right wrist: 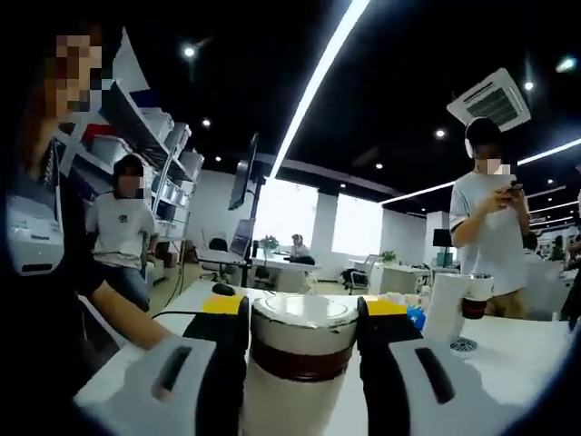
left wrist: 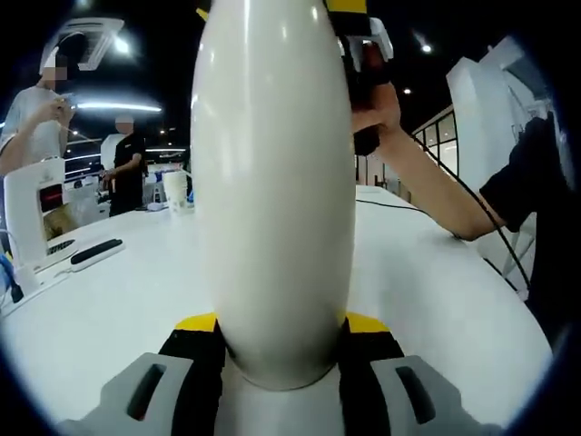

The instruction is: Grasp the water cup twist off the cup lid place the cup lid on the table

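A tall white water cup (left wrist: 272,182) rises straight up the middle of the left gripper view, and my left gripper (left wrist: 281,325) is shut on its lower body, yellow-tipped jaws pressed to both sides. At the cup's far end my right gripper (left wrist: 359,36) comes in, held by a person's hand (left wrist: 377,100). In the right gripper view, my right gripper (right wrist: 302,313) is shut around the cup lid (right wrist: 304,318), a white cap with a dark brown band below it. The lid sits on the cup.
Below the cup lies a white table (left wrist: 436,291). On it are a black remote (left wrist: 95,252), a white device (left wrist: 36,218) and a paper cup (left wrist: 175,189) at the left. A white cup (right wrist: 449,309) stands right of the lid. A person (right wrist: 490,218) stands behind the table.
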